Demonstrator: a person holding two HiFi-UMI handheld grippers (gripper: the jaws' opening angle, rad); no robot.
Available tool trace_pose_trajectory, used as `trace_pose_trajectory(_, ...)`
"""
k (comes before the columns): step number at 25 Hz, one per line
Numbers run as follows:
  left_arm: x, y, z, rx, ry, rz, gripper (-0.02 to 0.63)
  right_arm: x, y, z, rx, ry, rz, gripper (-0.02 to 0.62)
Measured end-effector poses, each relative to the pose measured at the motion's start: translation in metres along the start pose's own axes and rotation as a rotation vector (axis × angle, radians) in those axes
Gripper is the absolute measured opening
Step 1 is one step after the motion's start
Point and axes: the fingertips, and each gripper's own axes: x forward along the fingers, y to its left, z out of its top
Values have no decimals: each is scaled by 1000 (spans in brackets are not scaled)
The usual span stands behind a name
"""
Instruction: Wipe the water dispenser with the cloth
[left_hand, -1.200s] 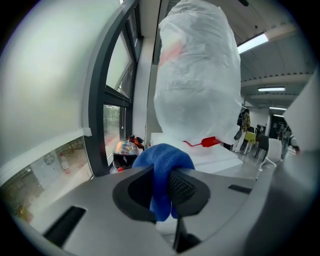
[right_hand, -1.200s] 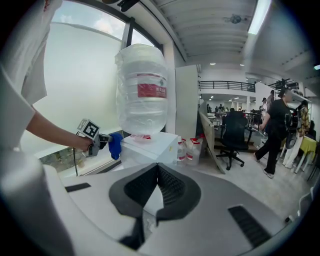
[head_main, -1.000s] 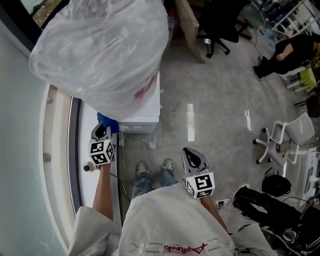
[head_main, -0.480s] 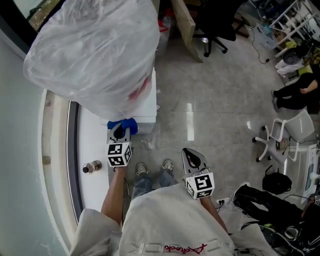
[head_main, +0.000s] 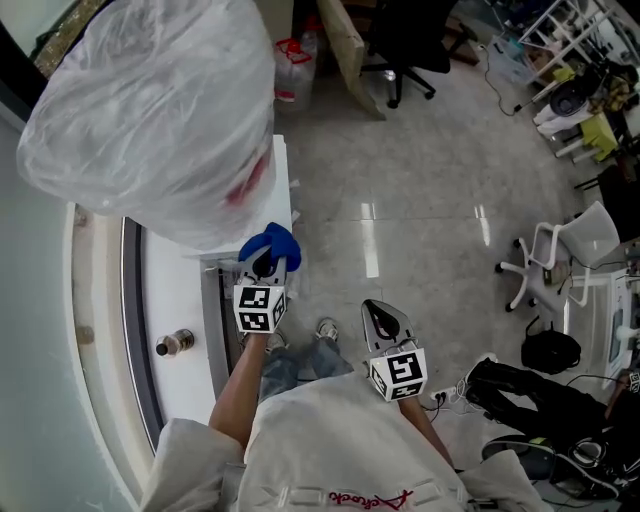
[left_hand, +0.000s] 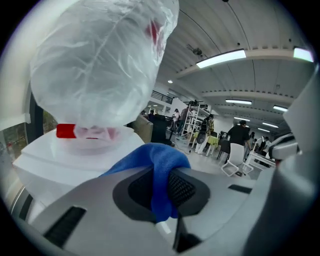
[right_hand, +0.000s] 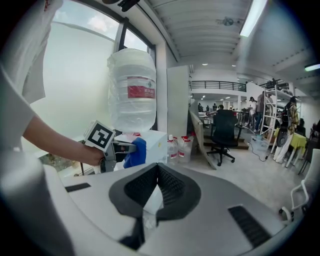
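Note:
The water dispenser (head_main: 281, 178) is a white box topped by a big bottle wrapped in clear plastic (head_main: 150, 115). My left gripper (head_main: 266, 263) is shut on a blue cloth (head_main: 271, 241) at the dispenser's near right corner. In the left gripper view the cloth (left_hand: 161, 172) bulges out between the jaws, just before the dispenser's white top (left_hand: 70, 157) and the bottle (left_hand: 100, 60). My right gripper (head_main: 384, 318) hangs shut and empty near my body, off the dispenser. Its own view shows the left gripper (right_hand: 120, 147), the cloth (right_hand: 135, 152) and the bottle (right_hand: 132, 90).
A small bottle (head_main: 171, 345) stands on the white window ledge at the left. Plastic jugs (head_main: 291, 58) and a leaning wooden board (head_main: 350, 45) are behind the dispenser. Office chairs (head_main: 405, 40) (head_main: 560, 262), a bag (head_main: 549, 356) and a person in black (head_main: 520, 400) occupy the floor at right.
My left gripper has carried the blue cloth rightward along the dispenser's near edge, from its left side to its right corner. The right gripper has stayed put.

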Motion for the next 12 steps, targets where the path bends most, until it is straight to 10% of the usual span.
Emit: trace_pose_trajectory(12,-2,-15,-2,6,-17,1,49,-9,1,-10,-6,9,22,15)
